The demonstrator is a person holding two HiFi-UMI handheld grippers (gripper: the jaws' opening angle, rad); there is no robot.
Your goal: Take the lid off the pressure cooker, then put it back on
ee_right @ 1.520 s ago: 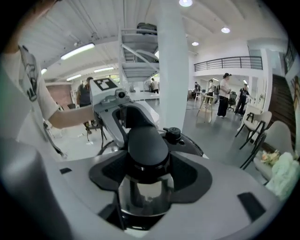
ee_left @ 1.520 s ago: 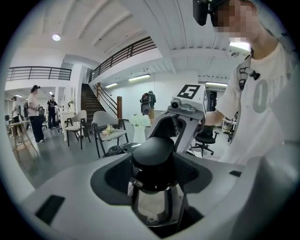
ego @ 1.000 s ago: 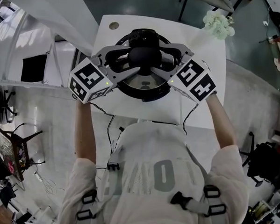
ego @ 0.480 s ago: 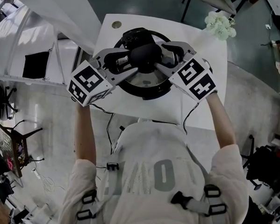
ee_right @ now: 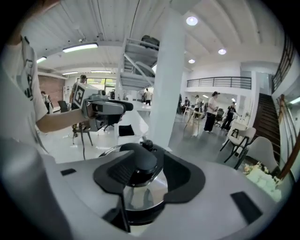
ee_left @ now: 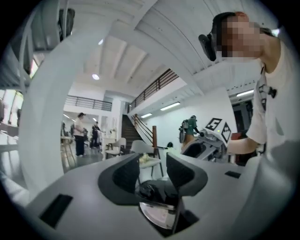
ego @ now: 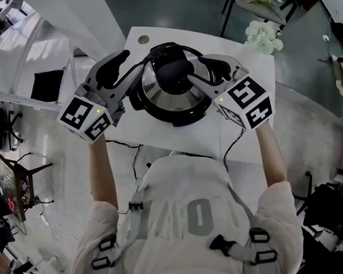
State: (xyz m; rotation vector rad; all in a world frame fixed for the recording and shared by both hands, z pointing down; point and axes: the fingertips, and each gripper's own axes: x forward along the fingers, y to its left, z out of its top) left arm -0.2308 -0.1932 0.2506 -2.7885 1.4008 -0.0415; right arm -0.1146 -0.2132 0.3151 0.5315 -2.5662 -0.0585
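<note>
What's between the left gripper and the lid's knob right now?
Nothing solid: the head view shows the left gripper clear of the knob, with only bare steel lid showing in the gap.

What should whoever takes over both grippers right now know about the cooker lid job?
Left gripper: open, jaws just closing a little, nothing between them, held off to the left of the cooker.
Right gripper: jaws just closing, the knob between them, not clamped.
Lid: appears seated on the cooker, on the white table.
Done: lid not off yet.
Left: grip, lift off, set back.
</note>
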